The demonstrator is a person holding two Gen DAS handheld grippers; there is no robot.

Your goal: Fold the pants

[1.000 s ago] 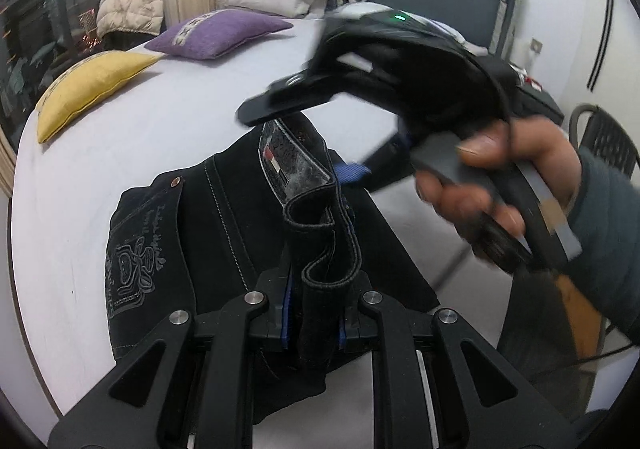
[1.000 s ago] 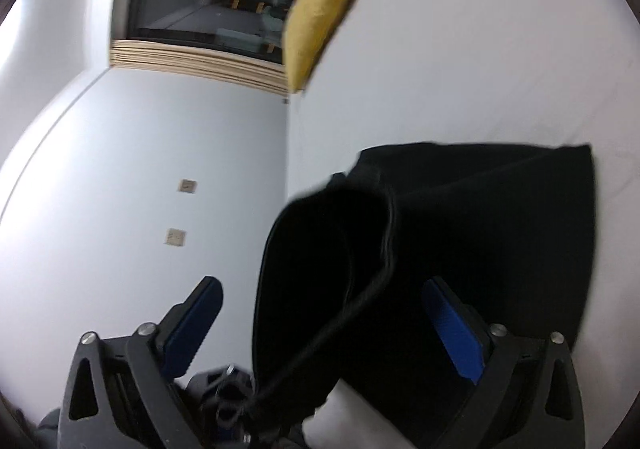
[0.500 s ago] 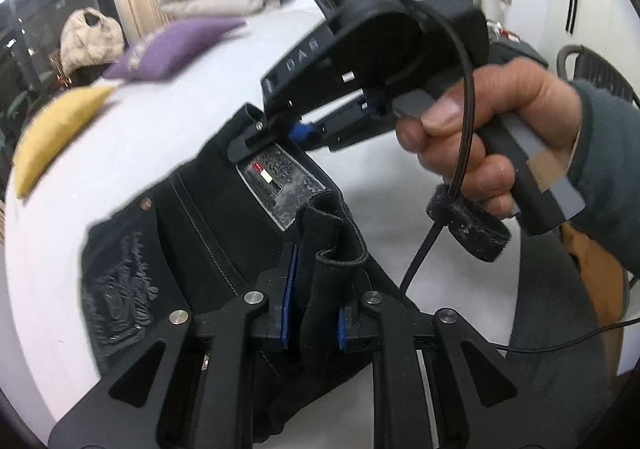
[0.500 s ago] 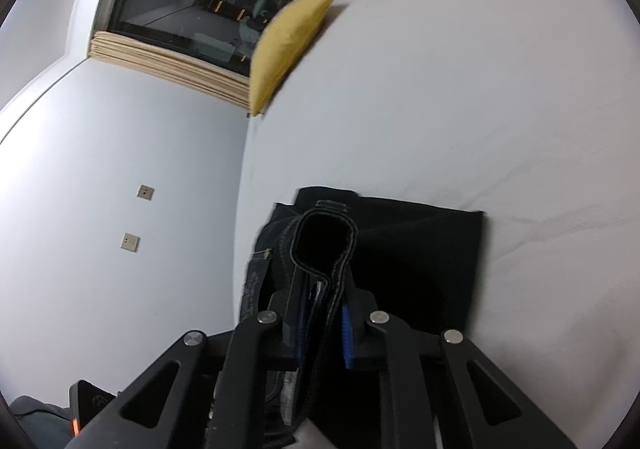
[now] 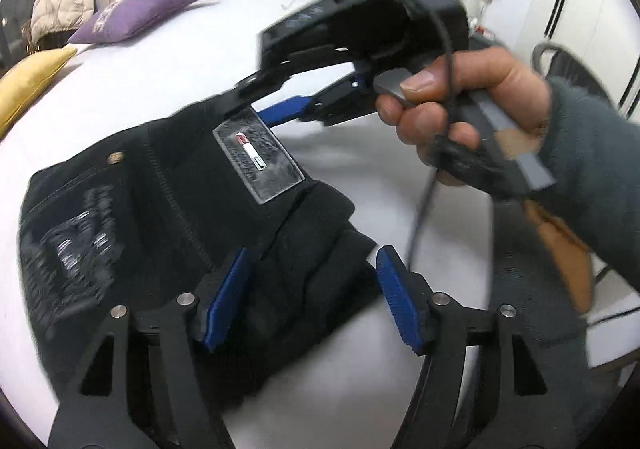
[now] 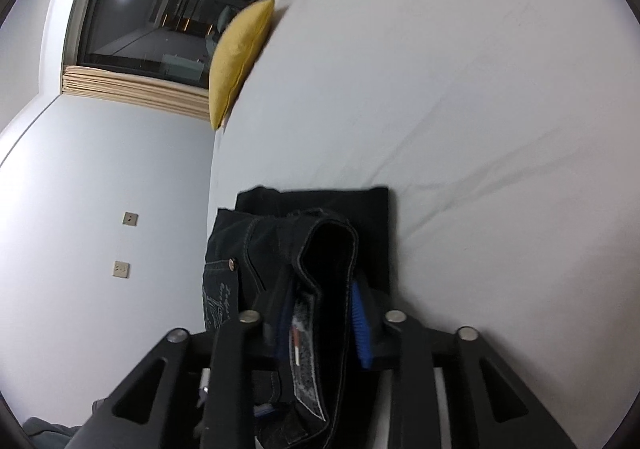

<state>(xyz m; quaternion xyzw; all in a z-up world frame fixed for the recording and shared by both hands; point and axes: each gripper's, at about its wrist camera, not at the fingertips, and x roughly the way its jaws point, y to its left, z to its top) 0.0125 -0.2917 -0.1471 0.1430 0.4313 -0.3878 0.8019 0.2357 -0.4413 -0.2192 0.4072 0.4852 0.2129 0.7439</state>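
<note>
- Left wrist camera looks down, close over the folded black denim pants (image 5: 168, 217), toward the headboard.
- Right wrist camera faces the window; both share the pants (image 6: 304, 249) and the soft yellow cushion (image 5: 28, 77) (image 6: 236, 53).

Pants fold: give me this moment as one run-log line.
pants: folded on bed | left gripper: just opened, waistband between pads, loose | right gripper: opening, waistband still between pads

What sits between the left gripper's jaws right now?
In the left wrist view, the left gripper has just been opening; a bunched fold of the black pants lies between its jaws, no longer pinched.
</note>
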